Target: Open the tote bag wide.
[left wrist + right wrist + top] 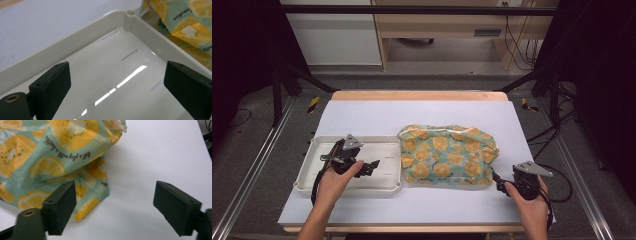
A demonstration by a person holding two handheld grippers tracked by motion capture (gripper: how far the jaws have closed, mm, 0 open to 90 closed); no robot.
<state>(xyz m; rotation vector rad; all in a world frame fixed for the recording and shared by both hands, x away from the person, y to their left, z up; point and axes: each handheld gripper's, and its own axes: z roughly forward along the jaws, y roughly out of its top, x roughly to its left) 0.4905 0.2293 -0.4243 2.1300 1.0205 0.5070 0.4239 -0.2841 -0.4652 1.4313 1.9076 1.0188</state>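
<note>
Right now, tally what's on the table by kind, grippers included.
Fruit-print cloth bag: 1
White tray: 1
Grippers: 2, left gripper open over the tray, right gripper open at the bag's near corner
Total: 4

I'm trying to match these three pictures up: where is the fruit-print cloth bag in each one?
High view: the fruit-print cloth bag lies mid-table, right of the white tray.
Left gripper view: top right corner, beyond the tray wall.
Right gripper view: upper left.
Shared landmark: the white table.
</note>
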